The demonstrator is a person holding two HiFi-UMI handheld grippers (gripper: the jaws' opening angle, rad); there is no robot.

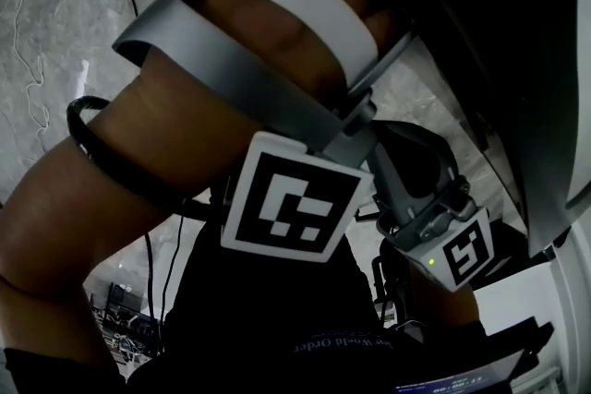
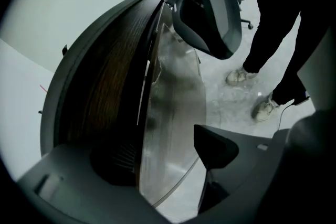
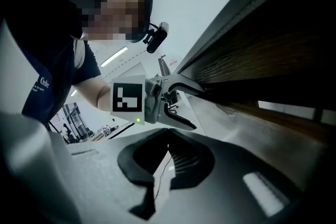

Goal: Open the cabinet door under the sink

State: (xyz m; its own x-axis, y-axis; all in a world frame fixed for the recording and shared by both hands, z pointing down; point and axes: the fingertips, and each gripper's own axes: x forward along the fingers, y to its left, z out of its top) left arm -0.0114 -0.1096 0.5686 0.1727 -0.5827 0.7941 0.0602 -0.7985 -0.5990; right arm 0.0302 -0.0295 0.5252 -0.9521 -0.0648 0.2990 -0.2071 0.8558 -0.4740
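Dark wood-grain cabinet door (image 2: 105,92) fills the left gripper view from 12 to 7 o'clock. Its edge stands between the released, wide-spread jaws of the left gripper (image 2: 160,153): the 3 o'clock jaw hangs clear, the 9 o'clock jaw is lost in shadow. Right gripper (image 3: 167,140), clenched on nothing, has the door at its 2 o'clock. Cabinet's inside is hidden. The person's forearm (image 1: 185,134) blocks most of the head view; pale shoes (image 2: 239,76) show at 3 o'clock beyond the door.

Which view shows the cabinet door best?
Left gripper view: the wood cabinet door is close up, its edge between the spread jaws. Right gripper view catches it obliquely; head view is mostly the person's arm.
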